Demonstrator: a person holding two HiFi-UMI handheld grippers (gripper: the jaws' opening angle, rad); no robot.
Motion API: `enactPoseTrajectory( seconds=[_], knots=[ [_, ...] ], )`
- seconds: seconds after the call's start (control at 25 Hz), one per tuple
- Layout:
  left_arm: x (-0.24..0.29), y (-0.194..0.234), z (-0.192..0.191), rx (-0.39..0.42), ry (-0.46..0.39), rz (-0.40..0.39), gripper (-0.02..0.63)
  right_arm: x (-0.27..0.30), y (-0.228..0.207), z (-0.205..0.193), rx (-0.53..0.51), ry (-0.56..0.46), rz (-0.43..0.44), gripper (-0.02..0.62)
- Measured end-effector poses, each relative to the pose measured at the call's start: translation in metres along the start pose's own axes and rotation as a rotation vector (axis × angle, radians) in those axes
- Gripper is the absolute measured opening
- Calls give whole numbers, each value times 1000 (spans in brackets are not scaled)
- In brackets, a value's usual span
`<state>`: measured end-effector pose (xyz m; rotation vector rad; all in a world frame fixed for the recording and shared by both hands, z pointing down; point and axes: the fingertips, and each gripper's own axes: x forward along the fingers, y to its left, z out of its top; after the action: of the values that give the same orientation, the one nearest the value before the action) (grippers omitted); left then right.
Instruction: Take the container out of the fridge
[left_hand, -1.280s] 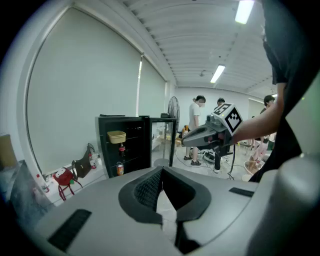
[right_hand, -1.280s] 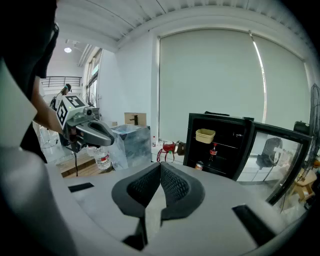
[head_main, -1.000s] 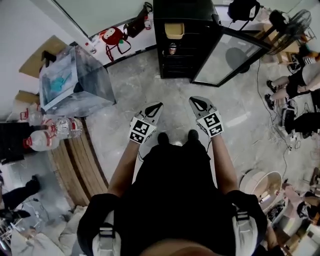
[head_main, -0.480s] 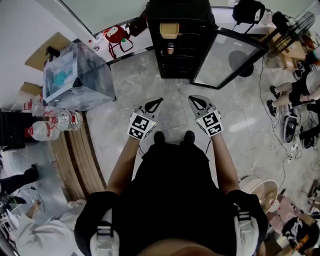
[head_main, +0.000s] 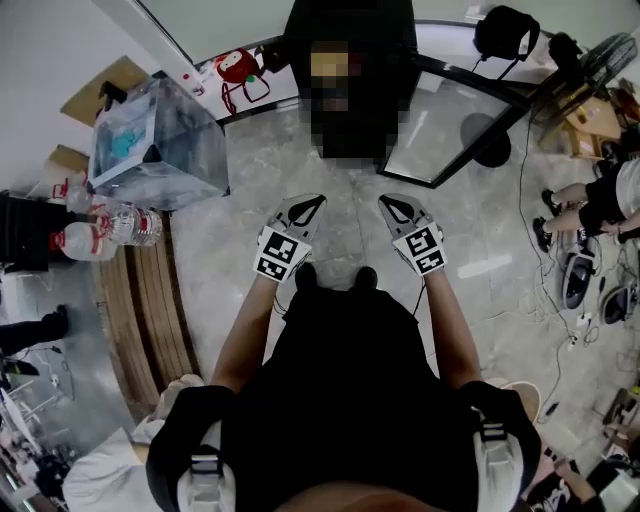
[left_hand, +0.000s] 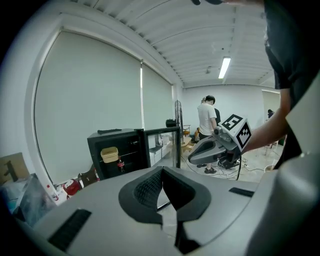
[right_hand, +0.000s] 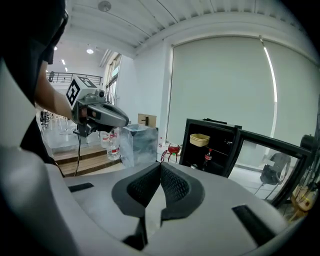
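Observation:
A black mini fridge (left_hand: 112, 137) stands across the floor with its glass door (left_hand: 162, 145) swung open. A yellow container (left_hand: 109, 154) sits on its top shelf, and a cola bottle (left_hand: 120, 164) stands on the shelf below. The right gripper view shows the same fridge (right_hand: 212, 125), container (right_hand: 199, 139) and door (right_hand: 270, 155). In the head view a mosaic patch covers the fridge's inside; its black top (head_main: 345, 20) shows. My left gripper (head_main: 312, 205) and right gripper (head_main: 392, 205) are held side by side before the body, well short of the fridge, both shut and empty.
A clear plastic box (head_main: 150, 145) stands at the left, with water bottles (head_main: 100, 232) on wooden steps (head_main: 150, 320). A red bag (head_main: 238, 65) lies by the wall. A fan (head_main: 590, 50), cables and seated people (head_main: 600, 190) fill the right side.
The person has stepped a little and the head view has shifted slightly. Both grippers hold the same pose, shut, before the body.

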<state>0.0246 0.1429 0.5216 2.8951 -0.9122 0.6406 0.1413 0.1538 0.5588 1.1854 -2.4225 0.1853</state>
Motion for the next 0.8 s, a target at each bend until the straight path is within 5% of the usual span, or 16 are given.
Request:
enactPoseTrajectory(
  seconds=[0.8],
  knots=[
    [0,-20,2,-35,10,120,20,-17,-17,-28,-47,24,76,-2]
  ],
)
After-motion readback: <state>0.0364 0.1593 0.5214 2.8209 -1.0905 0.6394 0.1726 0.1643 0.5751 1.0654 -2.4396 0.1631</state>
